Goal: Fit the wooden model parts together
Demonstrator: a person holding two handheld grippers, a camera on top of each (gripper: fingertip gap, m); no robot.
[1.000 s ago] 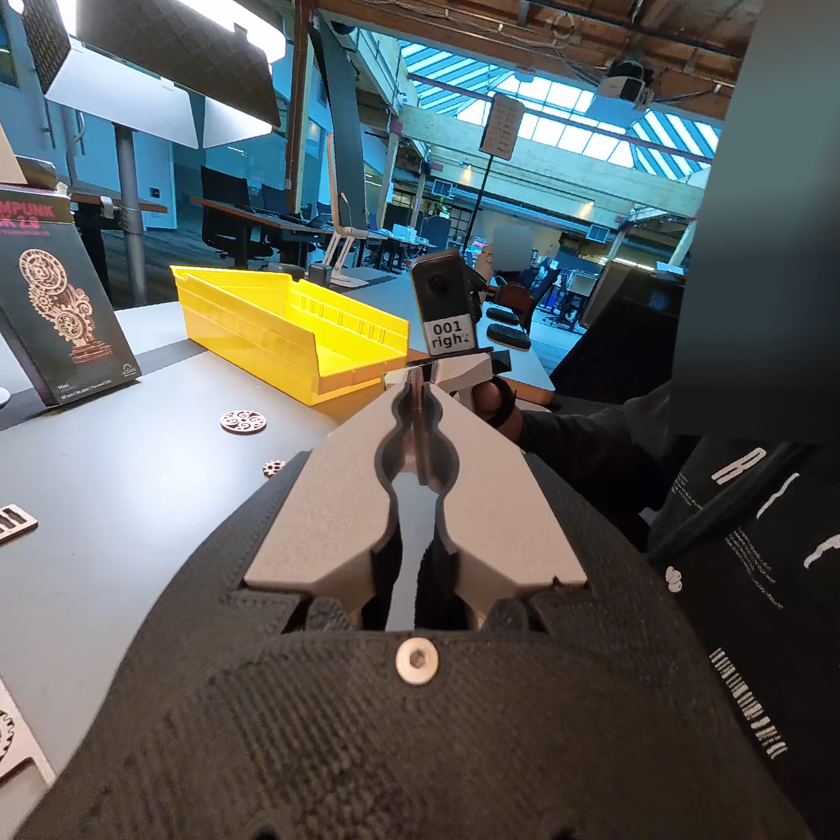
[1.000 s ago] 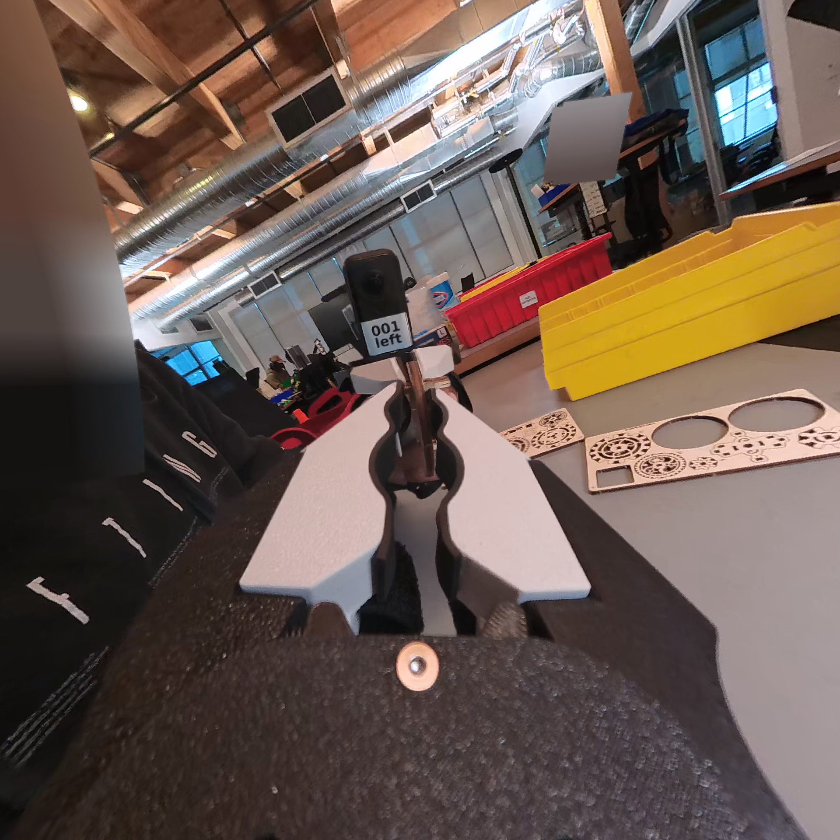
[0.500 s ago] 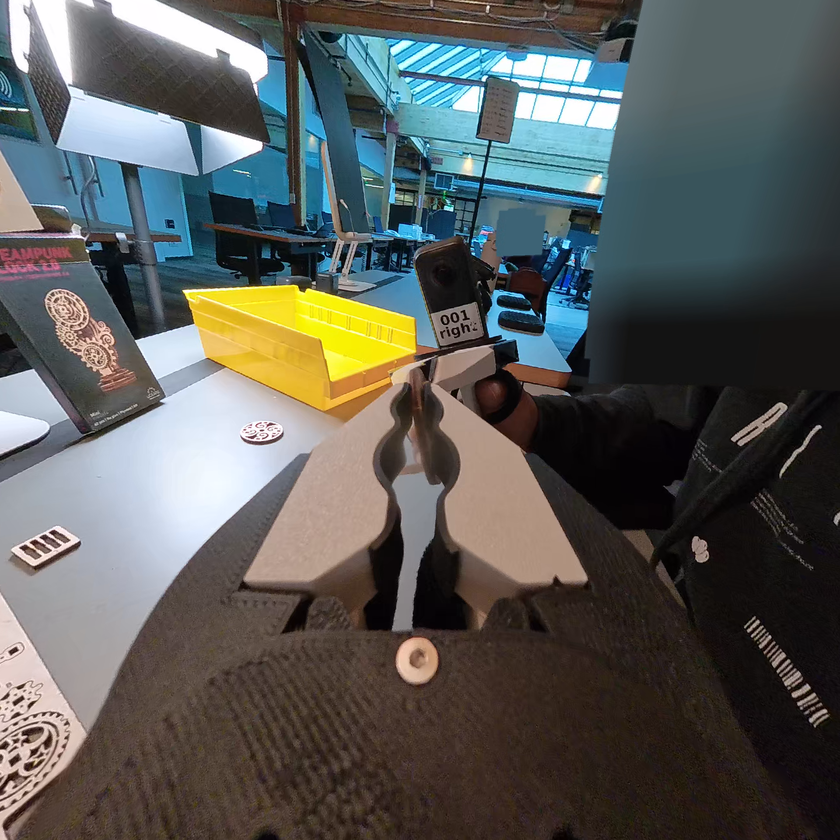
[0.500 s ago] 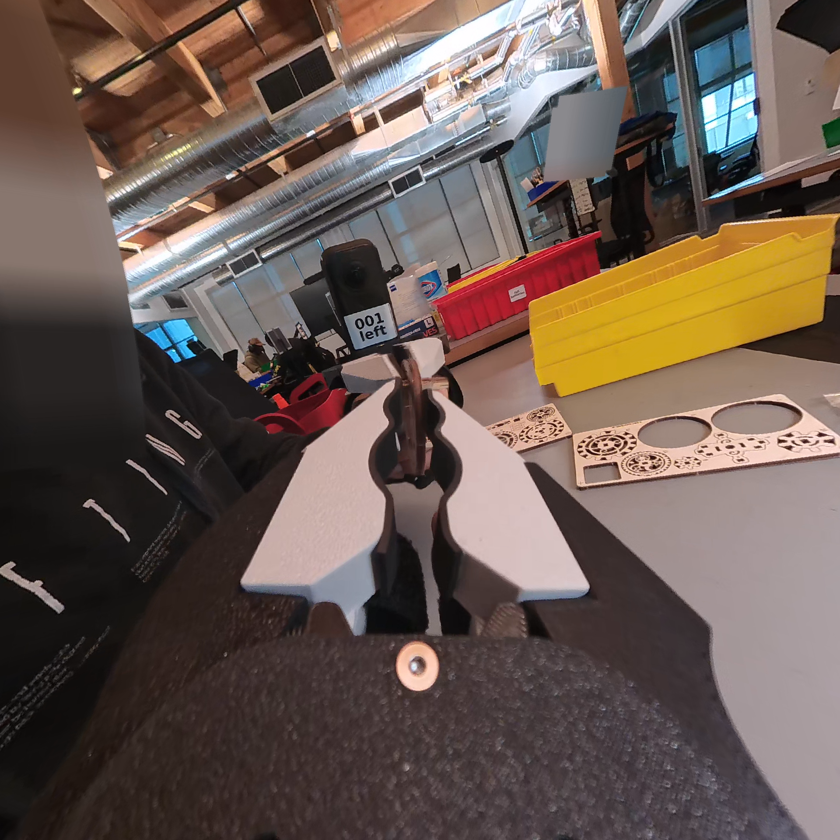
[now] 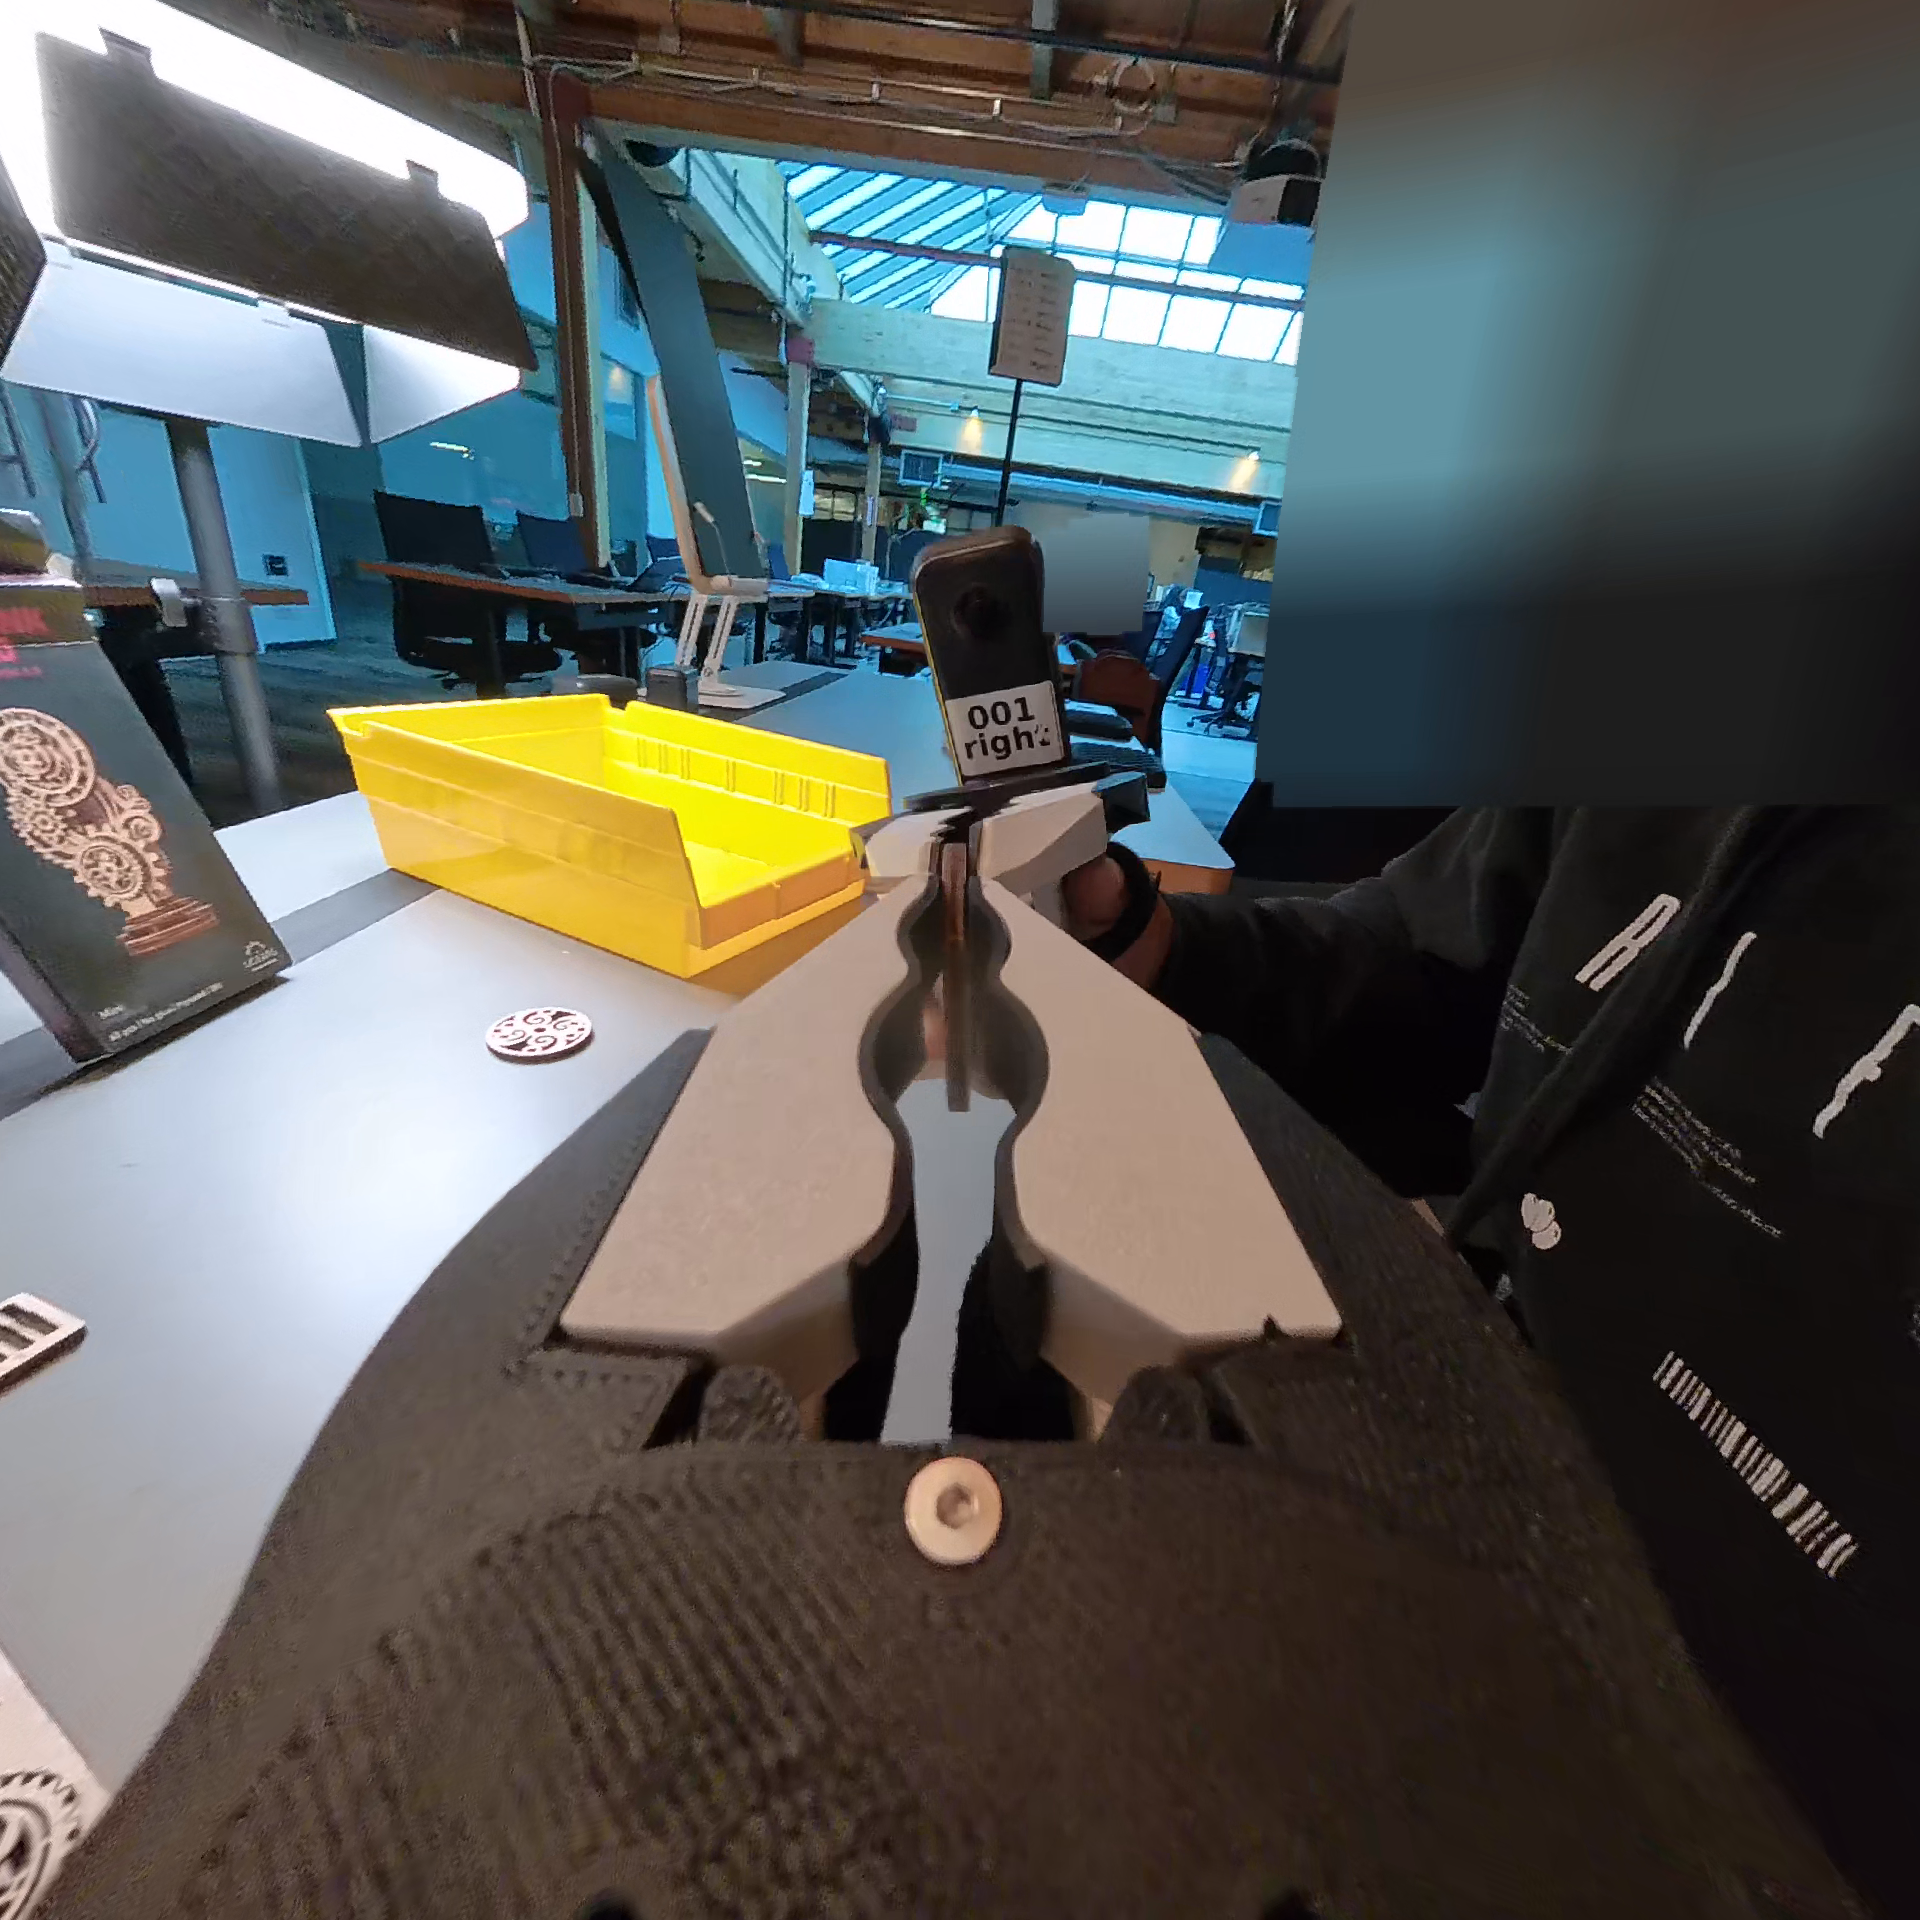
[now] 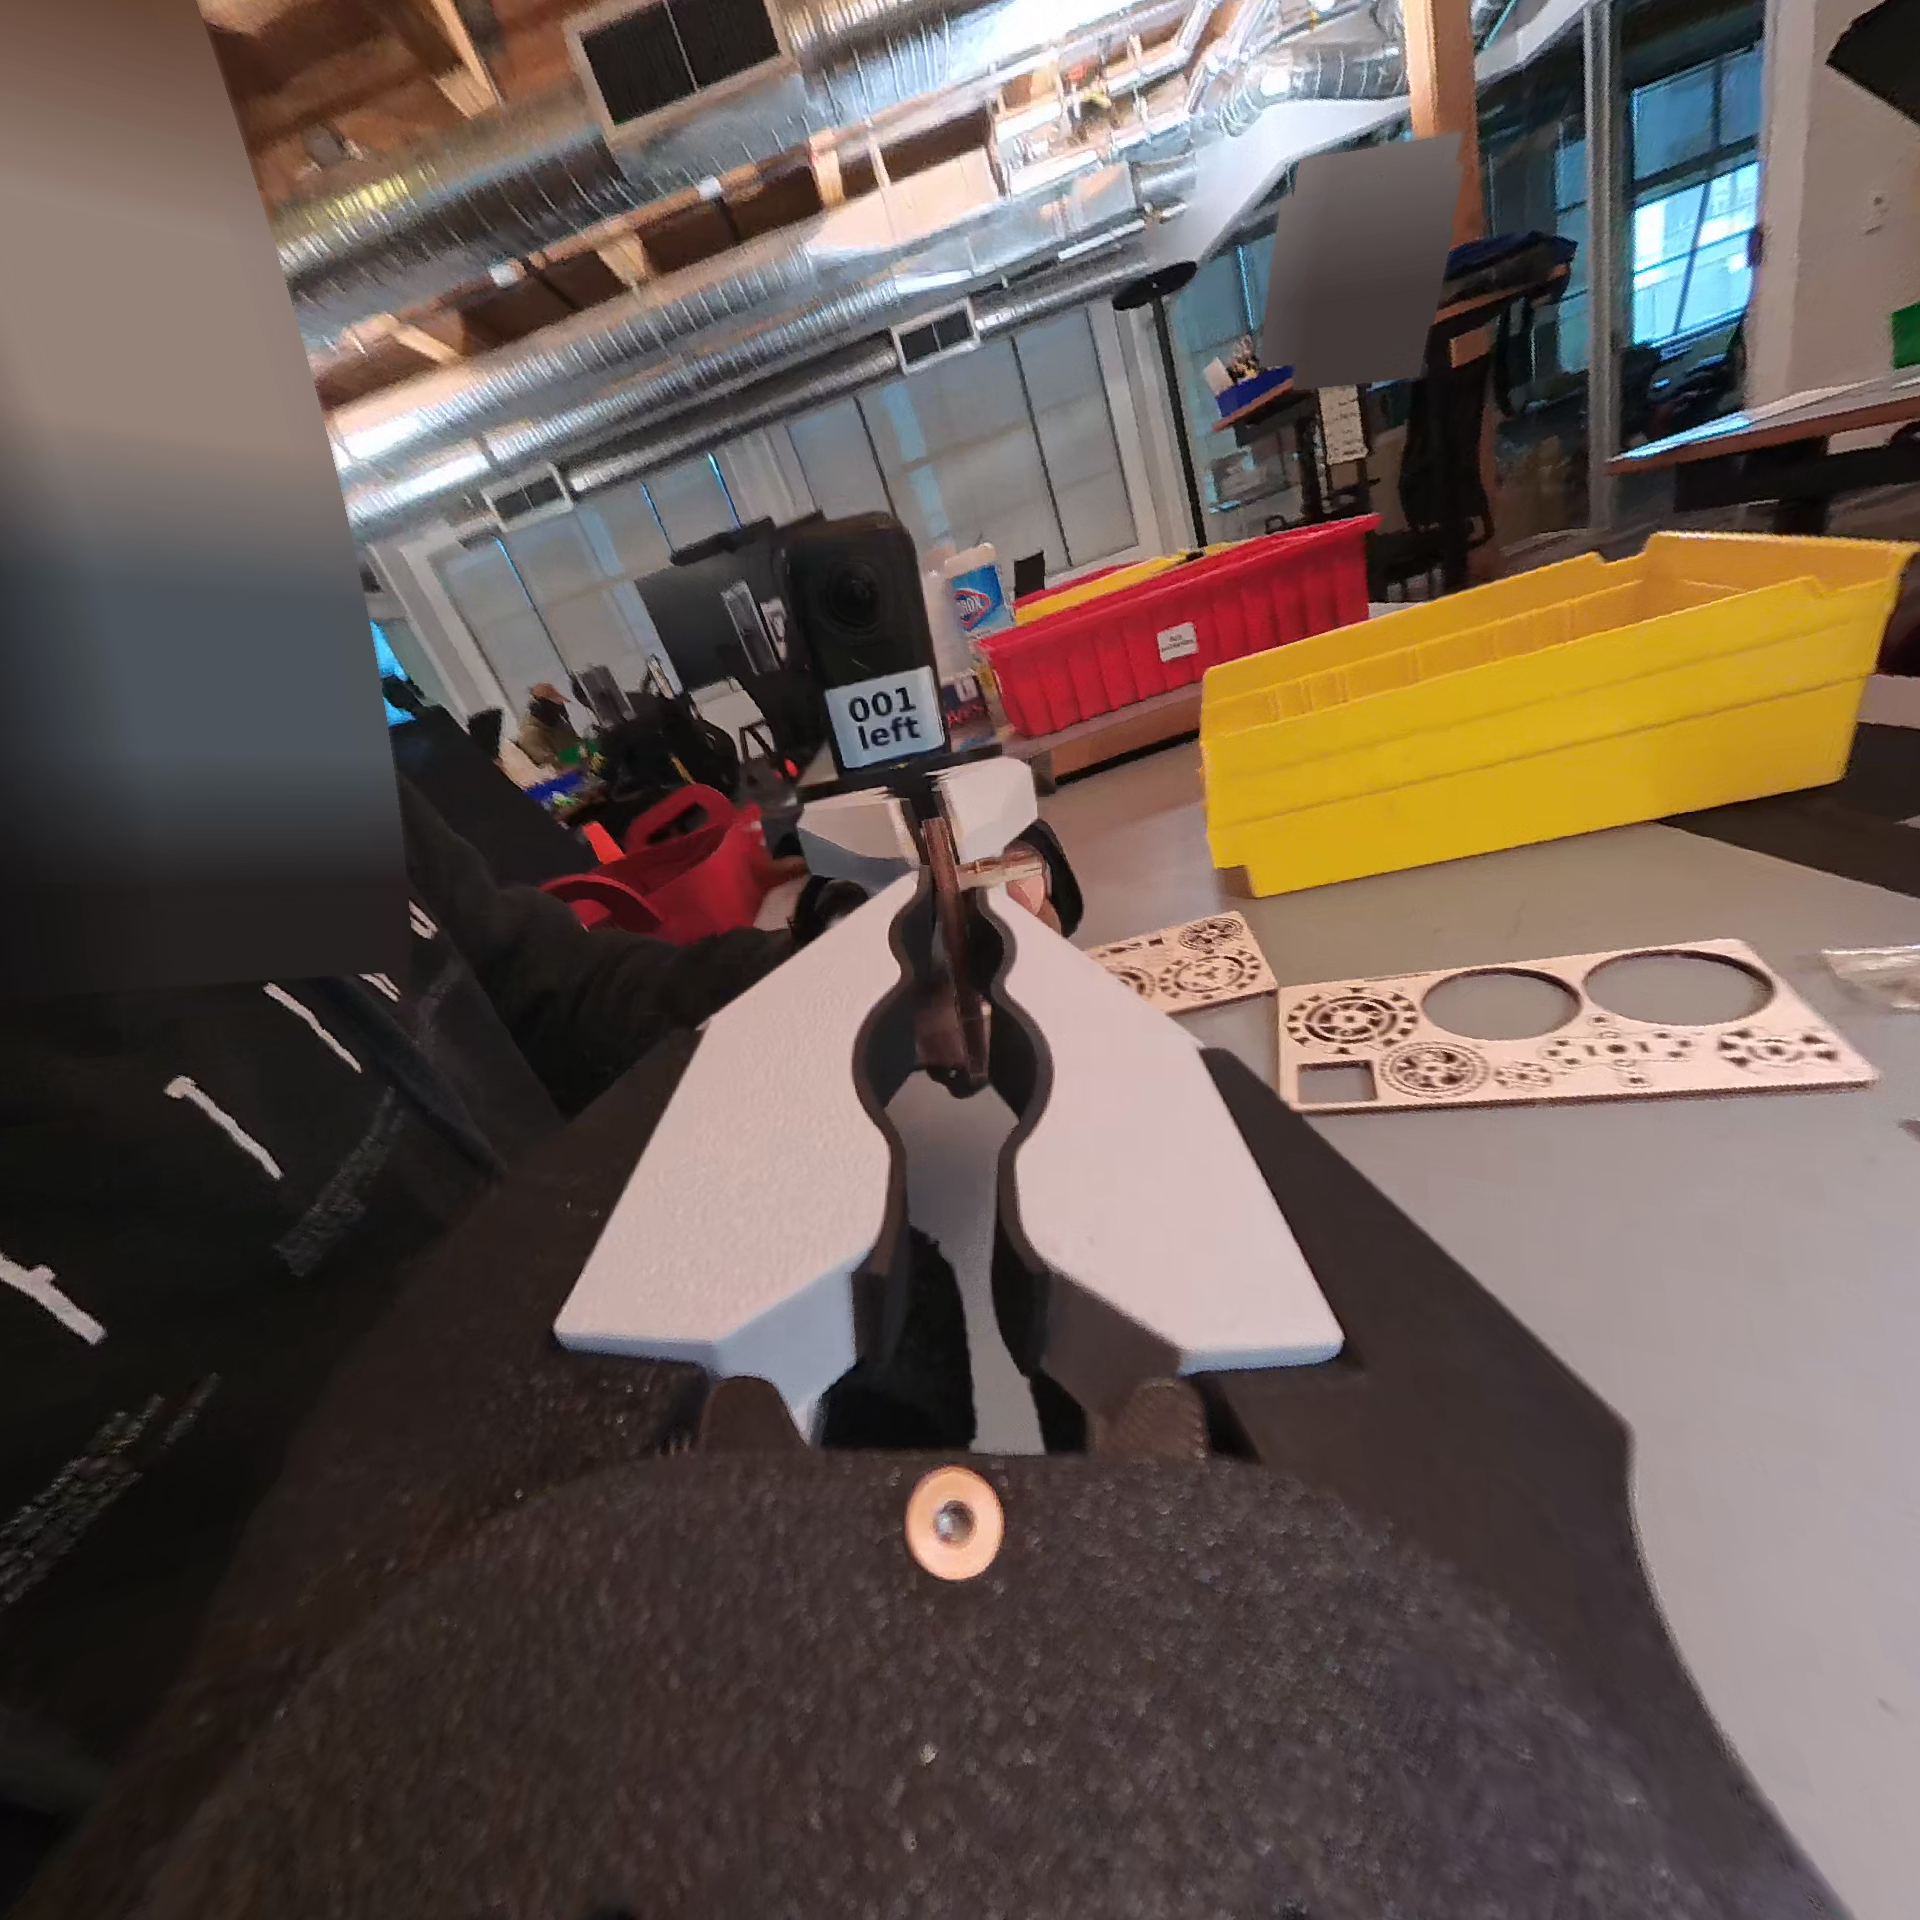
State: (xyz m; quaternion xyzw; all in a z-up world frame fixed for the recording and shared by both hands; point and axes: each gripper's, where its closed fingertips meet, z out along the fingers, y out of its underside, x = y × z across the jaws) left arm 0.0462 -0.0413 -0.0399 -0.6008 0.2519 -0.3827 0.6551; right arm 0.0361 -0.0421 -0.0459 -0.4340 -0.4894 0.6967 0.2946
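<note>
Two grippers are seen, held tip to tip above a grey table. One yellow bin is counted at 11 o'clock in the left wrist view; a red bin is added behind it in the right wrist view. Two cut-out wooden sheets are laid flat at 3 o'clock in the right wrist view, one wooden disc at 10 o'clock in the left wrist view, and one dark box is propped at 9 o'clock. The left gripper is pressed together on a thin wooden piece, held on edge at 12 o'clock. The right gripper is likewise pinched on a dark wooden part, from which a small pale peg is projected toward 3 o'clock. Whether the two held pieces are touching cannot be told.
</note>
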